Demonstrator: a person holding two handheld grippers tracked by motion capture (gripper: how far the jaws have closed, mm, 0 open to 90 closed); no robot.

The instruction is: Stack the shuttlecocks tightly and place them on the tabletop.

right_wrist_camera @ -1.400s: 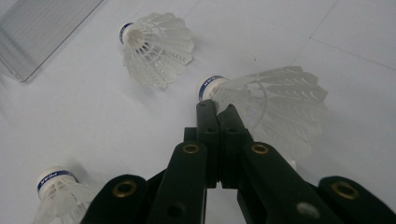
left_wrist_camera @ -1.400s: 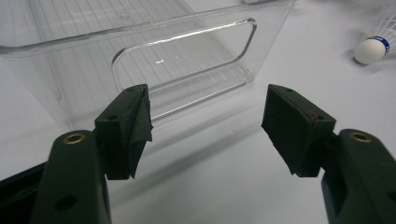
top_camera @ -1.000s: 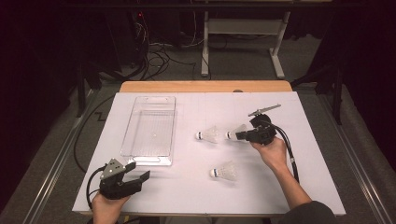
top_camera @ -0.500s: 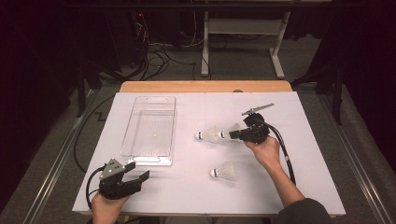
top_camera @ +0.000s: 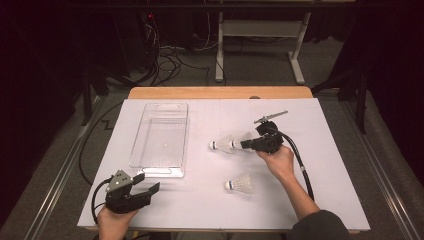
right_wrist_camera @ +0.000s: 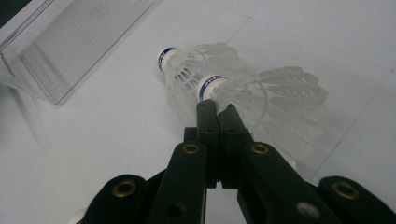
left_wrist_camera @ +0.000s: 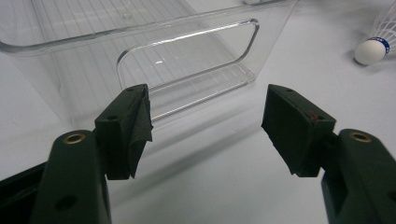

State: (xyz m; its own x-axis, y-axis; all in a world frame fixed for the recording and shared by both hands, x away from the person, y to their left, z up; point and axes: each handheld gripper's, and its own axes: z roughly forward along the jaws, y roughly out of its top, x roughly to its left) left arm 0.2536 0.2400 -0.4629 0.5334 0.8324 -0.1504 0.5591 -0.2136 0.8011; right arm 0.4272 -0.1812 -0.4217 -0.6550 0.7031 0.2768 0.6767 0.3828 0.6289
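Found the right gripper (top_camera: 248,144) pinched shut on the feather skirt of a shuttlecock (top_camera: 241,140), just behind its cork, at about one o'clock from the middle of the table (top_camera: 210,210). Read the step as carrying that shuttlecock to the clear bin (top_camera: 150,150), which lay toward nine o'clock from it. Saw, in the right gripper view, the closed jaws biting only a thin edge of the skirt (right_wrist_camera: 280,102), with a second shuttlecock (right_wrist_camera: 187,65) lying just ahead, touching or nearly so; could not tell which. Judged it best to lift straight up first, clearing that neighbour (top_camera: 221,145) before swinging across, so as not to drag or knock it. Judged it wise also to keep the pinch firm but the travel slow, since so light a thing on so slim a hold might twist or slip. Thought it best to release low inside the bin, past the rim, rather than drop from height. Noted a third shuttlecock (top_camera: 240,184) at five o'clock, well apart. Noted the left gripper (top_camera: 149,181) resting at seven o'clock, jaws spread wide on nothing, facing the near wall of the bin (left_wrist_camera: 187,28) and ready to steady it if needed.
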